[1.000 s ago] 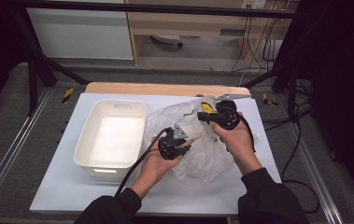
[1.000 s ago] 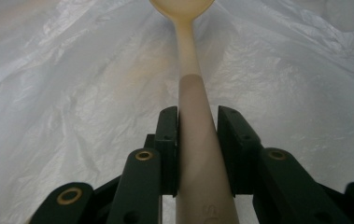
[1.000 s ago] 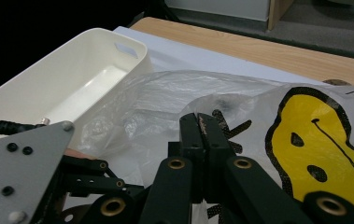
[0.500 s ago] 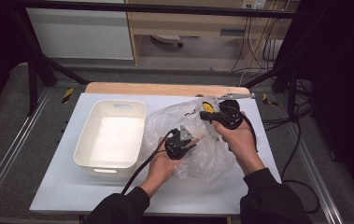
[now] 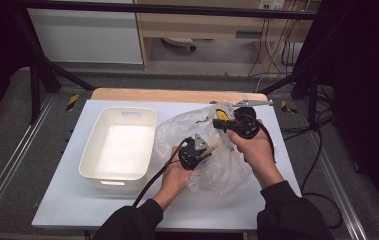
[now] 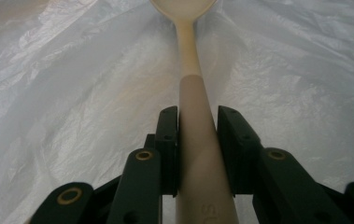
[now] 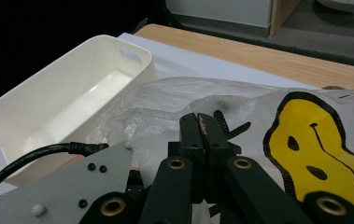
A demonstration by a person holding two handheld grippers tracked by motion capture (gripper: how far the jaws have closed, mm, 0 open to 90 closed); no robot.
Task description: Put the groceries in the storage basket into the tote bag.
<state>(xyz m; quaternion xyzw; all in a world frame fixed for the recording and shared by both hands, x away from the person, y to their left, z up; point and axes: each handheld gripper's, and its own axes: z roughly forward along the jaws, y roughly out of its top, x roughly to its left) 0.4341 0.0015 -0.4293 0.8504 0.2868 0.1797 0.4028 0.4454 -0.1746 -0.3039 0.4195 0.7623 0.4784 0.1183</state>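
A clear plastic bag (image 5: 227,170) with a yellow face print lies crumpled right of centre on the table. My left gripper (image 5: 206,151) is shut on the handle of a cream spoon (image 6: 187,42), whose bowl points forward into the bag's film (image 6: 72,93). The jaws press the thick beige part of the handle from both sides. My right gripper (image 5: 218,123) is at the bag's far rim, its jaws shut together on the bag's film (image 7: 174,98) beside the yellow print (image 7: 324,135). The left gripper's grey plate (image 7: 72,186) sits close below it.
A white rectangular bin (image 5: 89,155) with nothing in it stands left of the bag, also seen beyond the jaws as the bin (image 7: 62,102). The white tabletop (image 5: 77,200) ends in a wooden strip (image 5: 177,95) at the back. Cables trail from both grippers.
My left gripper has moved right and slightly down with the spoon, further into the bag. The right gripper has kept still on the bag's rim.
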